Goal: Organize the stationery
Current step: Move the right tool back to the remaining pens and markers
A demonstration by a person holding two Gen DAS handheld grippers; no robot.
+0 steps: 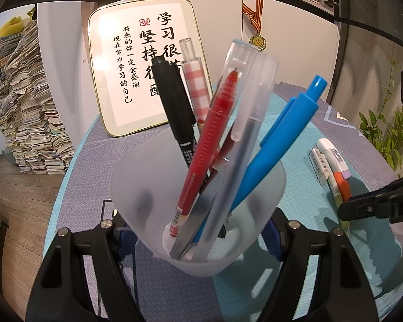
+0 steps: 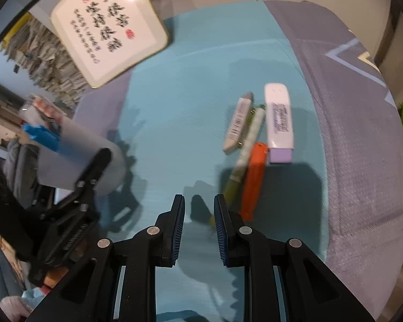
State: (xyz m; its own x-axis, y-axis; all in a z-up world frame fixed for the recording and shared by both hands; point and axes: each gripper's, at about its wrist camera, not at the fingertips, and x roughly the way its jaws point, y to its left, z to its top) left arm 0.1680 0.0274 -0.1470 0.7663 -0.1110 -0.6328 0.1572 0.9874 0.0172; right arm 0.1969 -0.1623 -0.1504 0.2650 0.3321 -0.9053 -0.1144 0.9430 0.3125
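Left gripper grasps frosted pen cup holding red pen, blue pen, black marker; right gripper unclenched, empty, loose stationery just ahead-right on tablecloth.

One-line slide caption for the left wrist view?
Left gripper clamps a frosted pen cup full of pens on the table mat.

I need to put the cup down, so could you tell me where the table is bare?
Free: the teal cloth between the framed sign and the eraser. Crowded: the right, where eraser, correction tape and orange item cluster.
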